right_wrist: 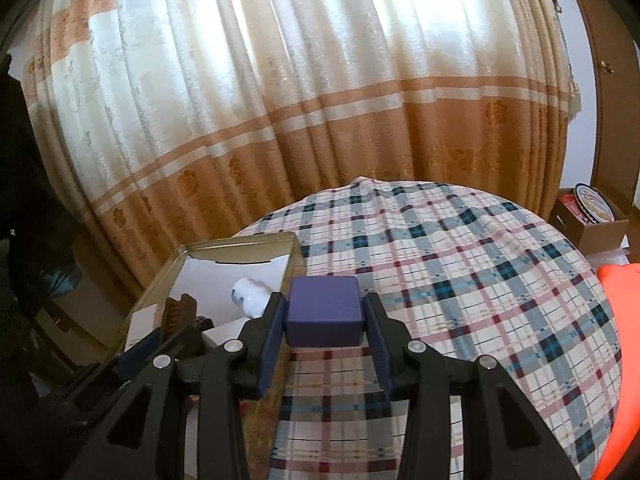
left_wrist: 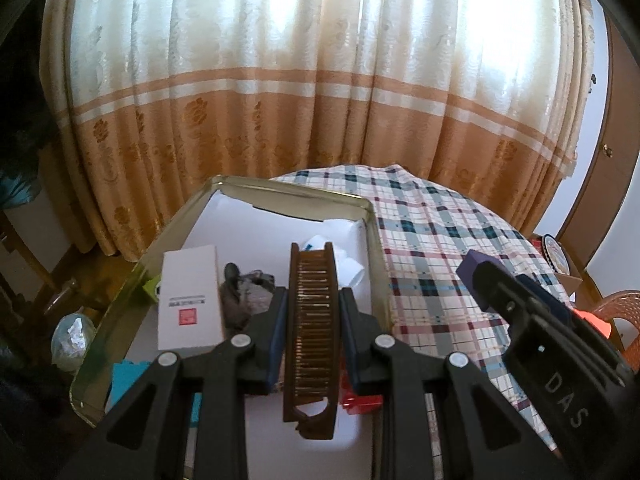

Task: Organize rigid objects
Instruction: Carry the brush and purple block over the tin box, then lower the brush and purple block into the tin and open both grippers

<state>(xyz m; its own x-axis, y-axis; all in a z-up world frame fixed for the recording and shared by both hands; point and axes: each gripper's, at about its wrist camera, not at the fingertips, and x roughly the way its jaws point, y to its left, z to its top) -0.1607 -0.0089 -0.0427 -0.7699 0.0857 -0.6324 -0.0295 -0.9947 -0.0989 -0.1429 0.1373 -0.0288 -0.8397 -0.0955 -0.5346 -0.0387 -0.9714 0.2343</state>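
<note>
A plaid-covered bench (right_wrist: 460,280) carries an open gold tin (left_wrist: 372,216) holding a white box (left_wrist: 188,296). Over the tin, the left gripper (left_wrist: 312,336) has its jaws clamped on a brown comb (left_wrist: 312,320); over the cloth beside it, the right gripper (right_wrist: 324,328) grips a purple block (right_wrist: 324,312)

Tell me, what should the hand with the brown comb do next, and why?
Probably lower the comb into the tin and let go. The left gripper is clamped on it right above the tin's white lining, with open space between the white box and the tin's right wall. The right gripper holds a purple block over the tablecloth, so it looks next in line.
</note>
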